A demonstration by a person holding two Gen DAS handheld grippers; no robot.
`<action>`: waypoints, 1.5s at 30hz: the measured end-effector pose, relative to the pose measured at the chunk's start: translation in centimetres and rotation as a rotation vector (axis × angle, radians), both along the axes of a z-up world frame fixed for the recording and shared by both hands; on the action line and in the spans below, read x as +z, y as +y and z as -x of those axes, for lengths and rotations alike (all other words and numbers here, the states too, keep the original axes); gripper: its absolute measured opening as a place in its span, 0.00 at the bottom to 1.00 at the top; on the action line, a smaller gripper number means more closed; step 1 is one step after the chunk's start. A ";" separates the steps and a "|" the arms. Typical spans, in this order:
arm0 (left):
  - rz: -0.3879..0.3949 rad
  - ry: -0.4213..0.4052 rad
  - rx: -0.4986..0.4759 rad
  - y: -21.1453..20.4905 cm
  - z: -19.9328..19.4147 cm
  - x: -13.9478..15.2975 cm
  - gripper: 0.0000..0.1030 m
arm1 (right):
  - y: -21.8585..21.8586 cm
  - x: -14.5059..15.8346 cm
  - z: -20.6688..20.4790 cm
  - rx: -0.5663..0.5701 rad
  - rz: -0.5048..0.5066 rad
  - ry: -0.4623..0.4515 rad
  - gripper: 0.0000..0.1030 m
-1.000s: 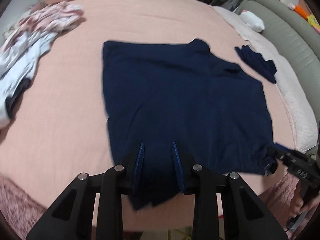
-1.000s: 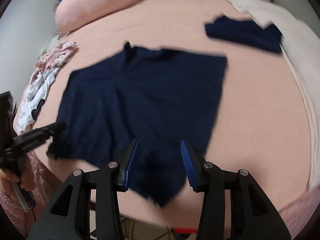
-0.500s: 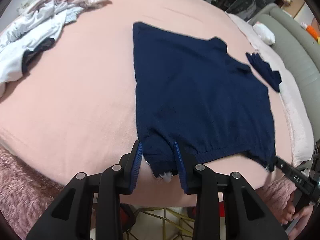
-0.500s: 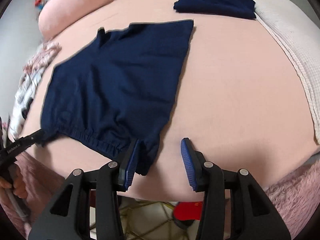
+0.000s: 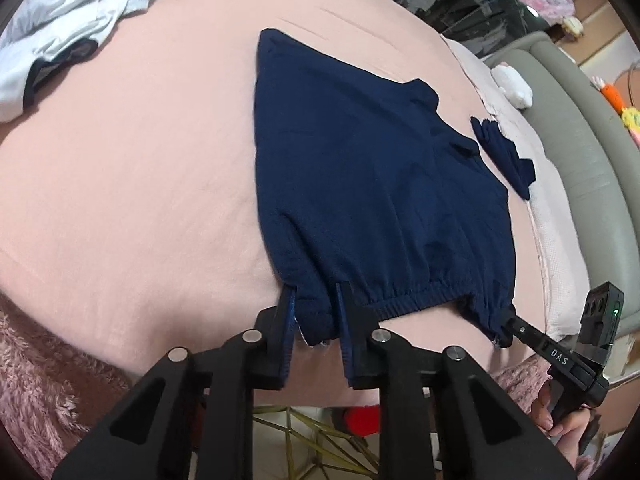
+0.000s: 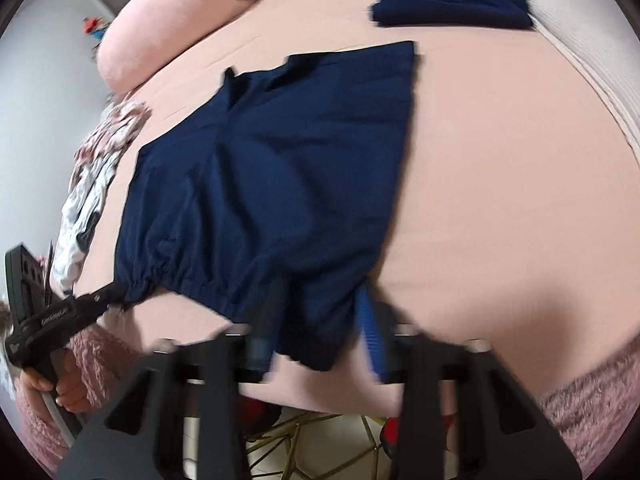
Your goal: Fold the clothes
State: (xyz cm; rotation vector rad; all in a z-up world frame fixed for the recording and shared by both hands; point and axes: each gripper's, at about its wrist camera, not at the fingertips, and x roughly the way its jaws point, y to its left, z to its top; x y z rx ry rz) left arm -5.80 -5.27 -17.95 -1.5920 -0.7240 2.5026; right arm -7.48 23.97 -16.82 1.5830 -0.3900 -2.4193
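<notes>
Navy blue shorts (image 5: 372, 200) lie flat on the pink bed (image 5: 132, 184), elastic waistband at the near edge; they also show in the right wrist view (image 6: 280, 184). My left gripper (image 5: 316, 320) has its fingers on either side of the waistband's left corner, with a gap still between them. My right gripper (image 6: 320, 320) straddles the waistband's right corner, blurred by motion, fingers apart. Each gripper shows in the other's view, pinching its corner: the right one (image 5: 508, 320), the left one (image 6: 116, 292).
A second navy garment (image 5: 504, 156) lies far right by a white blanket (image 5: 556, 240). A heap of light clothes (image 5: 68, 44) lies far left. A pink pillow (image 6: 168, 28) sits at the back. A grey headboard (image 5: 592, 136) bounds the right. The bed's fuzzy pink edge (image 5: 48, 376) is near me.
Both grippers have drawn back over the shorts toward the near edge of the bed and now sit at the two waistband corners. The waistband has bunched and sags between them.
</notes>
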 end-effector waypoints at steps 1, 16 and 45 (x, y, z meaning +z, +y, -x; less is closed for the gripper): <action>0.009 0.007 -0.002 0.2 -0.1 0.1 0.14 | -0.7 -0.2 0.1 0.018 -0.006 -0.002 0.13; 0.062 -0.058 0.054 -1.4 -0.6 0.9 0.27 | -0.5 0.3 -1.9 -0.020 -0.063 -0.038 0.08; 0.395 0.021 -0.235 3.4 5.6 -0.7 0.60 | -5.4 -0.6 2.4 0.119 -0.221 0.086 0.35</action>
